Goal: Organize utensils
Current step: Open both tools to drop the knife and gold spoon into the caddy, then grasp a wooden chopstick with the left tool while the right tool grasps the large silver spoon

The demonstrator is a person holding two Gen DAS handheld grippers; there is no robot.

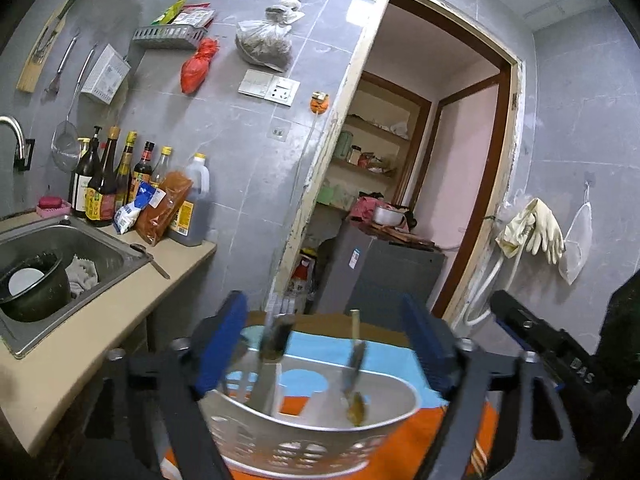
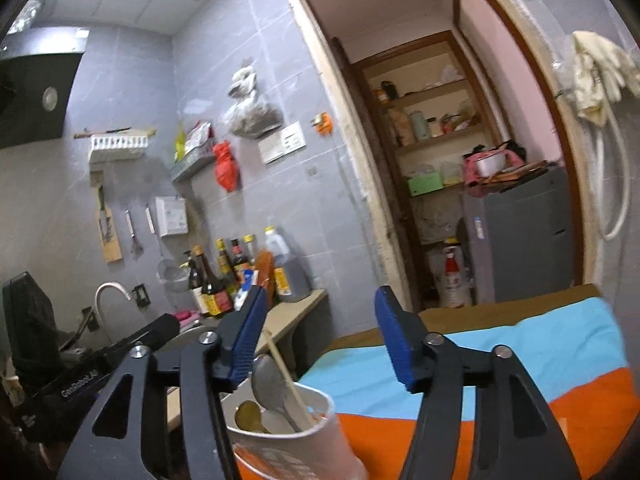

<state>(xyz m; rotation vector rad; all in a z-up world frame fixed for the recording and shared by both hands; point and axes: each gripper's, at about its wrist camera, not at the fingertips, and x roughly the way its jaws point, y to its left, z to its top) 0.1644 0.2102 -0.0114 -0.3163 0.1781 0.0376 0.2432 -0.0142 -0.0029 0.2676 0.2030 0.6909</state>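
Left wrist view: my left hand-held gripper (image 1: 326,344) has its blue pads spread wide, and nothing is pinched between them. Below it a white basket (image 1: 312,428) with cut-out holes stands on a cloth (image 1: 416,440) of orange and light blue. Inside the basket I see a knife (image 1: 269,364) with a dark handle, leaning to the left part, and a spoon (image 1: 354,376) more to the right; both are blurred. At the right edge the other gripper's black body shows.

From the right wrist view, my right hand-held gripper (image 2: 324,344) is also open, with no thing between its pads. The basket (image 2: 288,440) is low, just under the left finger, and holds a metal spoon (image 2: 268,380), a chopstick (image 2: 286,376) and a brownish spoon (image 2: 248,416). Behind, at the left, bottles (image 2: 224,280) stand on the desk (image 2: 292,312) near a faucet (image 2: 110,292).
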